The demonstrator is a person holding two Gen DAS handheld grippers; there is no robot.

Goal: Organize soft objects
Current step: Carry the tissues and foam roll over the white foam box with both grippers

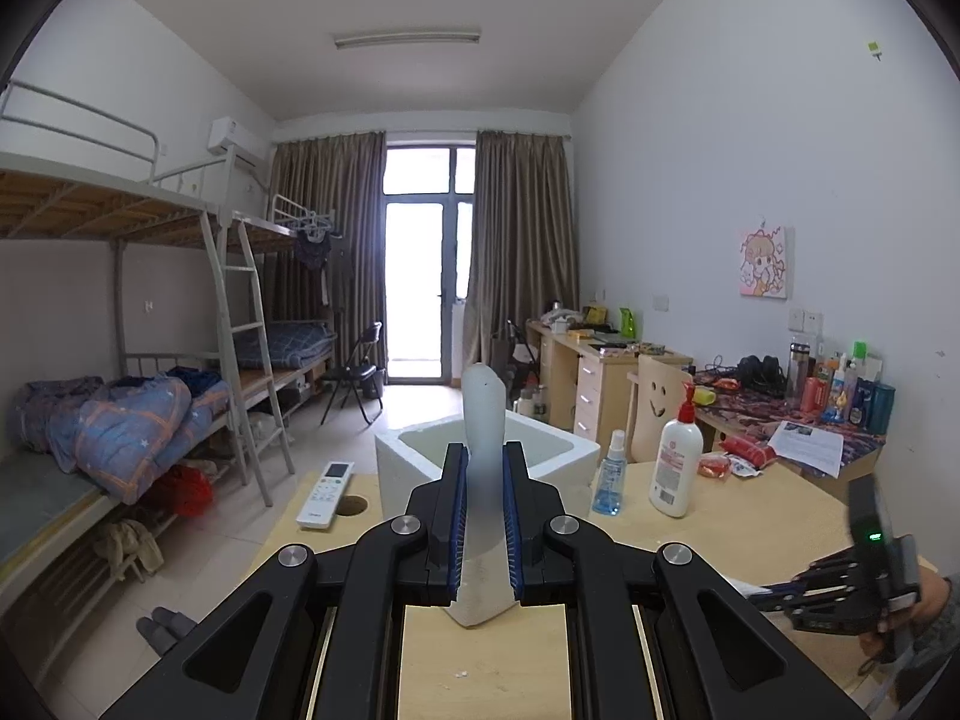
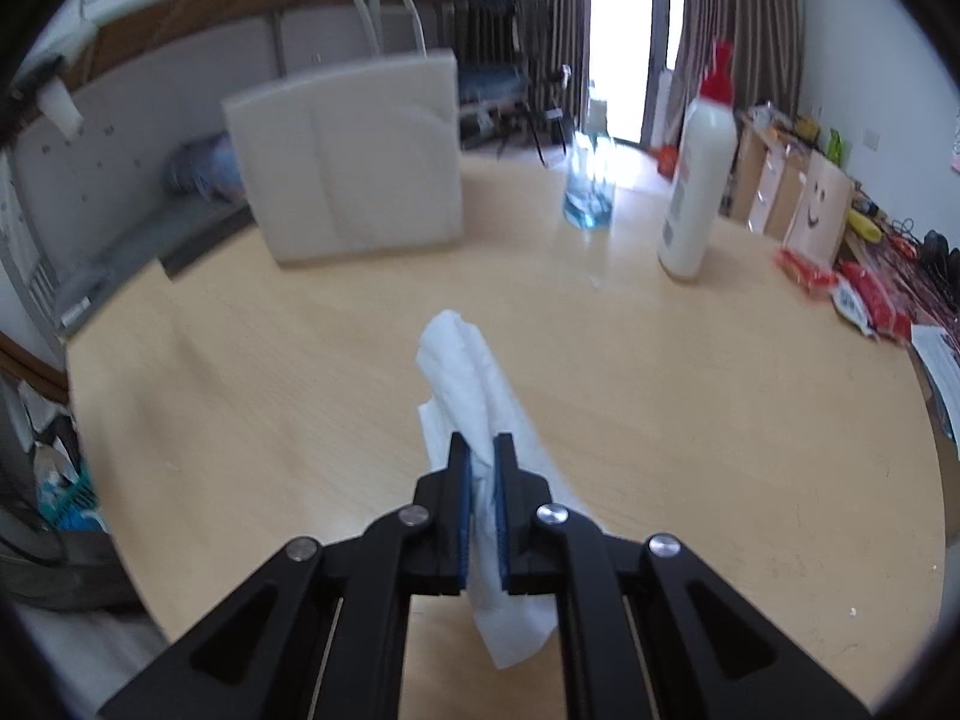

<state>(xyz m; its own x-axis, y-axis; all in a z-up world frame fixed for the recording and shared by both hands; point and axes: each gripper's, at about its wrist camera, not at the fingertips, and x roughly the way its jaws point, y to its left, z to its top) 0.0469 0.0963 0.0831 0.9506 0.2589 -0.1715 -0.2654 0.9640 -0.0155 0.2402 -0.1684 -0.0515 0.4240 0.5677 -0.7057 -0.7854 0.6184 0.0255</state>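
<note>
L gripper [image 1: 485, 516], low centre of the left wrist frame, is clamped tight on a white foam strip [image 1: 483, 414]; blue pads press both sides and the strip sticks up past the tips, w/ a short end hanging under them. Right behind it, mid frame, sits the white foam box [image 1: 585, 456], open top, on the wooden table [image 1: 750, 516]. Strip tip lines up roughly w/ the box mouth, but whether it's over the rim or short of it I can't tell.

R gripper [image 2: 481, 510], bottom centre of the right wrist frame, is pinched nearly shut on a crumpled white tissue [image 2: 462, 360]. Tissue runs fwd from the tips toward mid frame and a flap droops below. Seems lifted off the table, not certain. Same box [image 2: 348, 162] is upper left there, well apart from the tissue; view is blurry.

Probably the step is drop-off: both soft bits go into the box. Tips:
- Carry the strip fwd till its lower end is past the near rim, then tilt down & let go, else it may catch on the edge and flop out.
- Keep grip firm till over the opening; foam is springy, tissue is light and may cling to a pad.
- Bring the R side in after, approaching from the open side, clear of the lotion bottle [image 2: 699, 168] & blue spray bottle [image 2: 591, 192], upper right, both easy to knock.
</note>
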